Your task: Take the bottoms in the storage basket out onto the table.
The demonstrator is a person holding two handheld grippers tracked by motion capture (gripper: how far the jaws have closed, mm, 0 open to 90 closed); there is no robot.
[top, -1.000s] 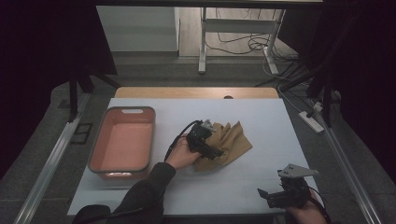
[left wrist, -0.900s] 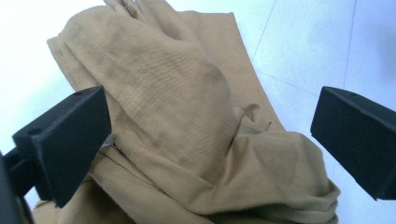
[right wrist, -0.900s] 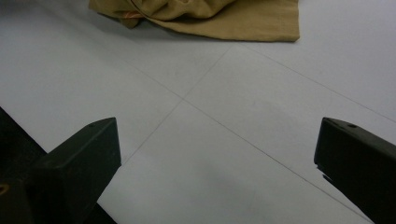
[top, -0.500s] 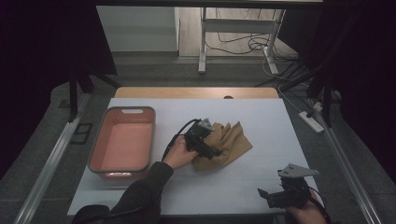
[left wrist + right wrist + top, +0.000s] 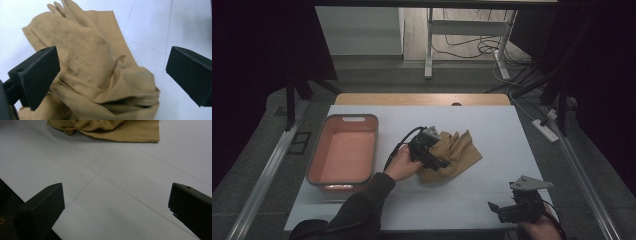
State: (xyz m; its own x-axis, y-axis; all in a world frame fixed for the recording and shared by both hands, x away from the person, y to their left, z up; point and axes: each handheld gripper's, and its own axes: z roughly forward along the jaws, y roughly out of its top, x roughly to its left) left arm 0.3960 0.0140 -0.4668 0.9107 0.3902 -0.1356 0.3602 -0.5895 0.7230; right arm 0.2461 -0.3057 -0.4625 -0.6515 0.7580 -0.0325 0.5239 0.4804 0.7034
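Since the earlier frame, little has shifted: the left gripper (image 5: 443, 162) remains over the tan cloth (image 5: 455, 154), which lies crumpled mid-table just right of the pink tub (image 5: 343, 151). Its jaws stand wide apart, straddling the cloth's folds (image 5: 100, 67) without closing on them. Right gripper (image 5: 494, 209), jaws likewise spread, rests near the table's front edge, well apart from the cloth (image 5: 112, 128).

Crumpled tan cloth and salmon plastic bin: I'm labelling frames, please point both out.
Crumpled tan cloth (image 5: 100, 72), left gripper view, its bunched middle fold.
Salmon plastic bin (image 5: 314, 162), high view, its left rim.
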